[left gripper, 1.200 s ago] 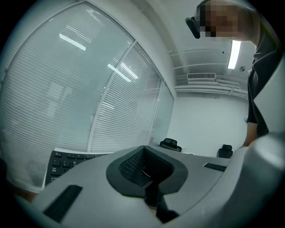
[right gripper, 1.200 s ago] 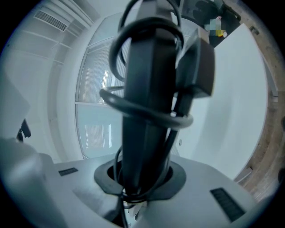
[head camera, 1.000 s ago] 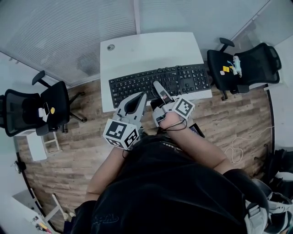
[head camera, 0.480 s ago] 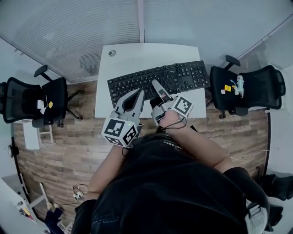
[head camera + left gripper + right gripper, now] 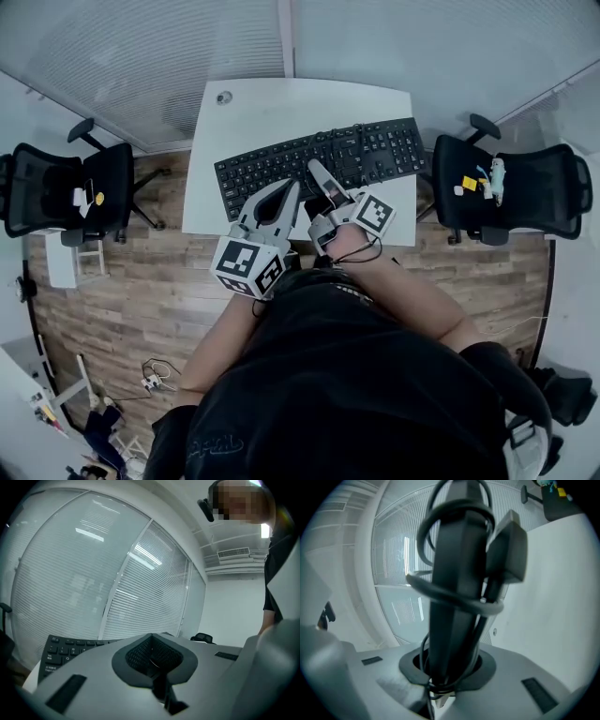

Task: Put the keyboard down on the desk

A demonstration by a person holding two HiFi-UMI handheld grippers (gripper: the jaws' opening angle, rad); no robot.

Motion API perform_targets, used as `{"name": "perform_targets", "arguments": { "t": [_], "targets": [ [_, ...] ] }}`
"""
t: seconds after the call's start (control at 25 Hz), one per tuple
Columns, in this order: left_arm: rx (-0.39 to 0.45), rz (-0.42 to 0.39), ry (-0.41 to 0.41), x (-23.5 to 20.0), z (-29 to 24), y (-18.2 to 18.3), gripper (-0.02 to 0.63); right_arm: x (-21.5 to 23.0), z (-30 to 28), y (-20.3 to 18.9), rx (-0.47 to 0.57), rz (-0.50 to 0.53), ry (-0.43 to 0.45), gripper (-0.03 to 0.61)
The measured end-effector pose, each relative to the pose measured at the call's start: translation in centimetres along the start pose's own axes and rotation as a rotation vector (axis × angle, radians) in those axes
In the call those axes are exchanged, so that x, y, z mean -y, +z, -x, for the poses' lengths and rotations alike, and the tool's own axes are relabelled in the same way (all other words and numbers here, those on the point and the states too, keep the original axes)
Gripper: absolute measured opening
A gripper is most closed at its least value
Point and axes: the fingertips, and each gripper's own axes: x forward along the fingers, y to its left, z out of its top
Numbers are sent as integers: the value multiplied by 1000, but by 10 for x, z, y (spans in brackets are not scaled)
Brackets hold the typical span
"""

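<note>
Right gripper [image 5: 322,181] is clamped on the near long edge of the black keyboard [image 5: 319,157] — in its own view the board runs edge-on straight out from between the jaws. Its cable [image 5: 452,598] is looped around it, and a black block [image 5: 508,550] sits just right of the board.

Left gripper [image 5: 287,192]: jaws closed together, nothing between them. Its tip is just left of the right gripper, at the same near edge of the keyboard; can't tell if it touches. In the left gripper view the key rows show ahead-left of the jaws.

Keyboard is over the white desk [image 5: 281,108], skewed, with its right end farther from the grippers than its left. Can't tell whether it rests on the top or is held just off it.

Beyond the keyboard there's a round grommet [image 5: 223,97] near the desk's far-left corner.

Farther out — one black office chair [image 5: 80,197] left of the grippers, a second chair [image 5: 511,183] to the right with small yellow items on its seat. Wood floor [image 5: 141,291] under the desk, blinds [image 5: 141,56] past it.
</note>
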Motion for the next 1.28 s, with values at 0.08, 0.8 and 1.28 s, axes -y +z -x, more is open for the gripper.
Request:
{"name": "perform_targets", "arguments": {
  "t": [0.08,0.8,1.28],
  "targets": [
    [-16,21,-5,-8,-8,-5,14,4,-7,4,6,-2,-11,84],
    [-98,-1,-97,-74,-70,10,14,51,-65,46,123,-26,-32,84],
    [-186,-12,-159,-124,-93,-25,14,94,-91,45,116,7,-58,85]
  ]
}}
